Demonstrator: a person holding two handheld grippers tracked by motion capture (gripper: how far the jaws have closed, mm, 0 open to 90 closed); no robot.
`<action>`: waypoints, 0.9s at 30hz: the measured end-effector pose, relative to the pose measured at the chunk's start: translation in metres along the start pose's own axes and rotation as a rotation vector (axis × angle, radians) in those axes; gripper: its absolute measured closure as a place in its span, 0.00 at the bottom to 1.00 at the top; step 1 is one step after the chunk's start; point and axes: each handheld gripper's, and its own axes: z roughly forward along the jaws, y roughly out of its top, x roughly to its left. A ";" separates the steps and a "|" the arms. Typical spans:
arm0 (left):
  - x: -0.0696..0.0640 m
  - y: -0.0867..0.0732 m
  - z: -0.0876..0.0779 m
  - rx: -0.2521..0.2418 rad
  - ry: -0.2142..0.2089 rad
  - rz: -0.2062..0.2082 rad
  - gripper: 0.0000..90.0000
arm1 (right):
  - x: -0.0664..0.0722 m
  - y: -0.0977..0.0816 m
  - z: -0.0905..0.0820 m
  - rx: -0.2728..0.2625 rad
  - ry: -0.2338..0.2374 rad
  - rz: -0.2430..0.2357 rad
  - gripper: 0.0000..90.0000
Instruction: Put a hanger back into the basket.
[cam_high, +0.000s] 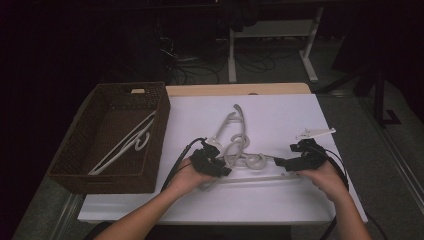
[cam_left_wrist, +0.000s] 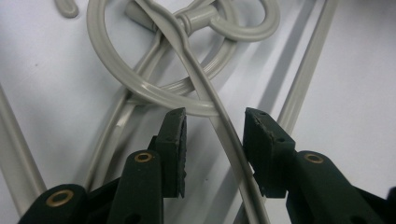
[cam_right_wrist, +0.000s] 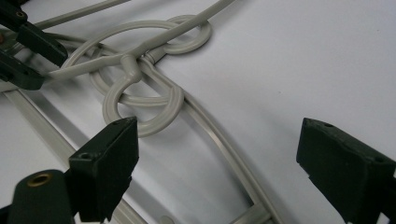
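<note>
One hanger (cam_high: 122, 145) lies in the basket (cam_high: 75, 155); tangled hangers (cam_high: 240, 150) remain mid-counter. My left tongs (cam_high: 216, 167) straddle one arm, half open, not pressing it; right tongs (cam_high: 282, 162) gape empty.

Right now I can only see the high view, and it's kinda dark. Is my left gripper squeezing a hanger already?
Observer: Not squeezing yet. In the left gripper view, a grey hanger arm runs between the jaws of the left gripper, and there is a gap beside one pad.
Operator: What about my other one?
Observer: The right gripper is wide open above the table. Nothing touches its pads.
Operator: Are the hangers stuck together?
Observer: It looks that way. In the right gripper view, the hooks loop through one another.
</note>
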 end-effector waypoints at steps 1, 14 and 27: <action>-0.001 0.000 0.000 0.007 0.014 0.008 0.66 | 0.000 0.000 0.000 0.000 0.000 0.000 0.14; 0.000 -0.003 0.010 0.065 0.077 0.057 0.81 | 0.000 0.000 0.001 0.002 0.000 -0.006 0.14; 0.013 -0.007 -0.006 0.052 0.097 0.023 0.90 | 0.000 -0.001 0.001 0.003 0.001 -0.002 0.14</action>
